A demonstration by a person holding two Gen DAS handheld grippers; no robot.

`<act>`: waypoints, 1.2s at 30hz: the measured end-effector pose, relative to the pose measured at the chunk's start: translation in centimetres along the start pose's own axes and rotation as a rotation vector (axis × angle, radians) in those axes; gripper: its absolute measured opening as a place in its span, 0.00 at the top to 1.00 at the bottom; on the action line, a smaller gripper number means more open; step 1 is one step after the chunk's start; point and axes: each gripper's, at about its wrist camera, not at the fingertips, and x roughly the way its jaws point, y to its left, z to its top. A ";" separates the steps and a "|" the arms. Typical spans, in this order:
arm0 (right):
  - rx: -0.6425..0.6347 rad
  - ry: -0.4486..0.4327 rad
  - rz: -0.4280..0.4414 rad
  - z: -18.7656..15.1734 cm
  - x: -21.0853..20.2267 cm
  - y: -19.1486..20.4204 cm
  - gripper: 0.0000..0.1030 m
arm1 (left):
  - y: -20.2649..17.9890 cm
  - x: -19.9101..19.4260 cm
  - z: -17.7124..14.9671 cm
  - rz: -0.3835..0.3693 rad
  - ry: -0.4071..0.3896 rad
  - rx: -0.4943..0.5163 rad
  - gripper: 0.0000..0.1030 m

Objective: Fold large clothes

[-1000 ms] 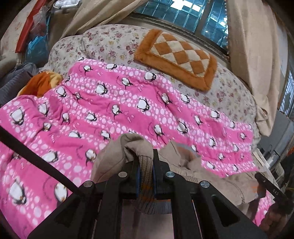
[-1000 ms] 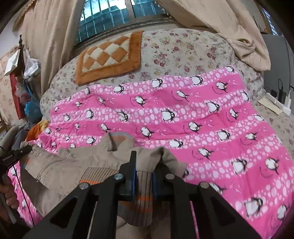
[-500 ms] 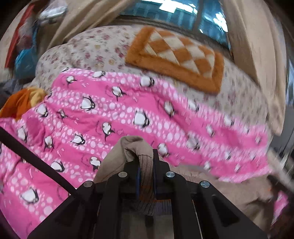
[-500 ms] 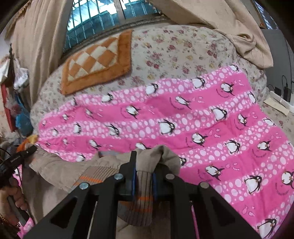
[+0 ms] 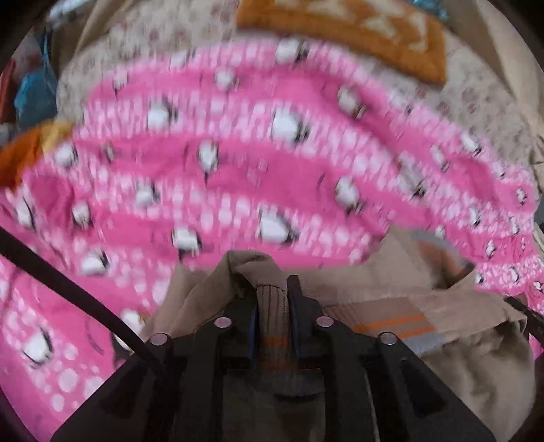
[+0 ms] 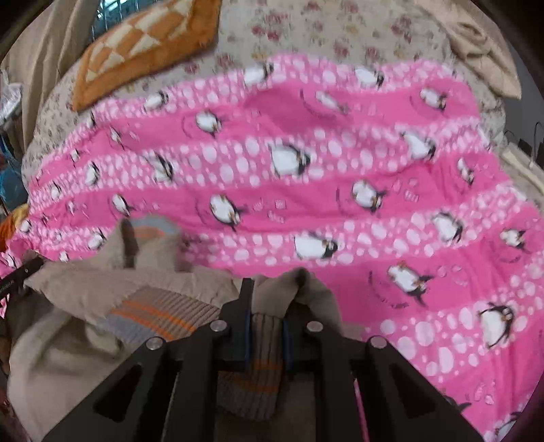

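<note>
Broadly, one floral bedspread, cream w/ small red flowers, covers the bed. On it lies one pink penguin blanket, soft quilted fabric w/ white dots and black-and-white penguins, spread wide and mildly rumpled; it's motion-blurred in the left wrist view. One orange-and-cream checked cushion, fuzzy, squarish, sits on the bedspread beyond the blanket's far edge.

One tan jacket, matte woven cloth w/ ribbed knit trim striped orange and grey, lies bunched at the near edge of the blanket. Its long axis runs roughly left-right between the 2 grippers; which end is the collar I can't tell. Same jacket in left wrist view, spreading to the right.

Left gripper: black, fingers clenched on a ribbed knit edge of the jacket, fabric pinched upright between the blue pads. Right gripper: same build, fingers clamped on another ribbed knit edge, w/ tan cloth humped just past the tips.

One thin black cable crosses the left view diagonally over the blanket.
</note>
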 end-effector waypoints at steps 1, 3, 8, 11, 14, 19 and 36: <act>0.008 0.028 0.007 -0.2 0.8 -0.2 0.87 | 0.4 0.9 -0.1 -0.012 0.042 -0.024 0.96; 0.020 0.071 0.023 -0.3 1.8 -0.4 0.87 | 0.7 1.3 -0.1 -0.022 0.070 -0.055 0.95; 0.046 0.122 0.069 -0.4 2.8 -0.9 0.81 | 0.1 1.2 -0.4 -0.021 0.072 -0.036 0.92; 0.062 0.131 0.076 -0.3 2.4 -0.9 0.77 | 0.1 1.0 -0.4 -0.036 0.081 -0.049 0.89; 0.110 0.136 0.095 0.0 1.1 -1.1 0.71 | 0.2 0.1 -0.2 -0.053 0.095 -0.057 0.84; 0.199 0.032 0.145 0.6 -4.2 -1.9 0.47 | 1.7 -2.6 0.6 -0.078 0.063 -0.142 0.76; 0.079 0.217 0.247 -1.5 -3.8 2.4 0.79 | -3.9 -5.7 -0.6 -0.247 0.098 0.017 1.00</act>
